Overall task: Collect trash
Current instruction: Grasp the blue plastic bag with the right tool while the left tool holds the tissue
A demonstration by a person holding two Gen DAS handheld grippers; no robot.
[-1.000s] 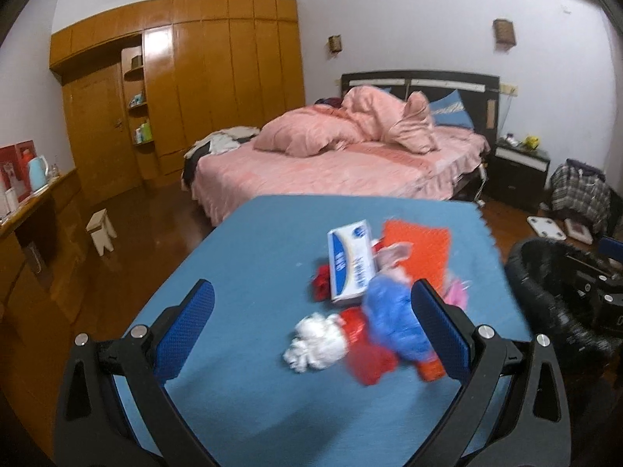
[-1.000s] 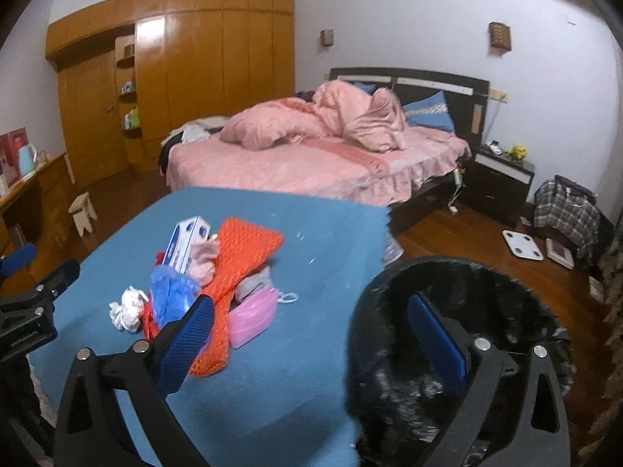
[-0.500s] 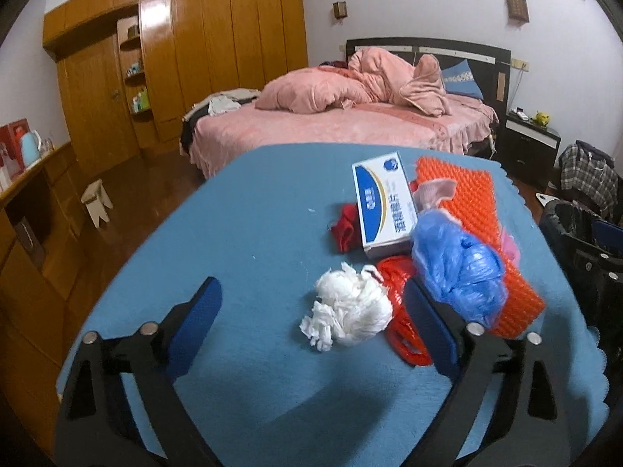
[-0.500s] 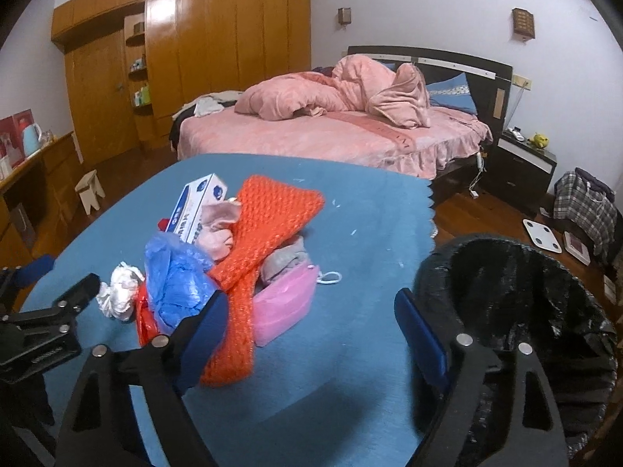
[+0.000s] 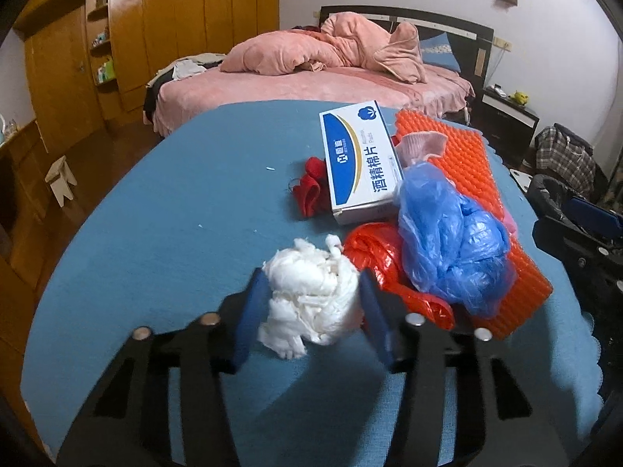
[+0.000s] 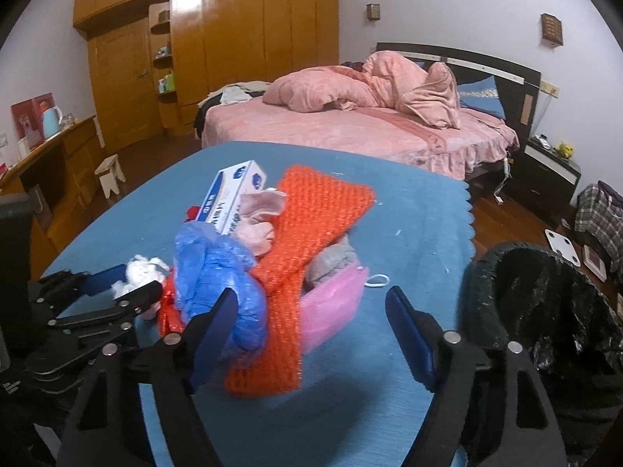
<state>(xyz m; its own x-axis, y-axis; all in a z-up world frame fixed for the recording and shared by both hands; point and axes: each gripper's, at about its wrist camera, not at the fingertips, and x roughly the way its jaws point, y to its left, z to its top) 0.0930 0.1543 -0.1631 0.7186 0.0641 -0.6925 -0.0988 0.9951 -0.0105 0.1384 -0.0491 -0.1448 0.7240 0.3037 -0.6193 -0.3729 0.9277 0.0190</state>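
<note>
I am working in a home bedroom. A double bed (image 6: 362,132) with rumpled pink bedding fills the upper centre of the frame. A built-in wooden wardrobe (image 6: 218,46) covers the upper left wall. A dark nightstand (image 6: 553,171) stands at the right, on wooden flooring.

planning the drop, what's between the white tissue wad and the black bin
In the right wrist view: between white tissue wad and black bin lie the blue bag, orange mesh and pink pouch.
</note>
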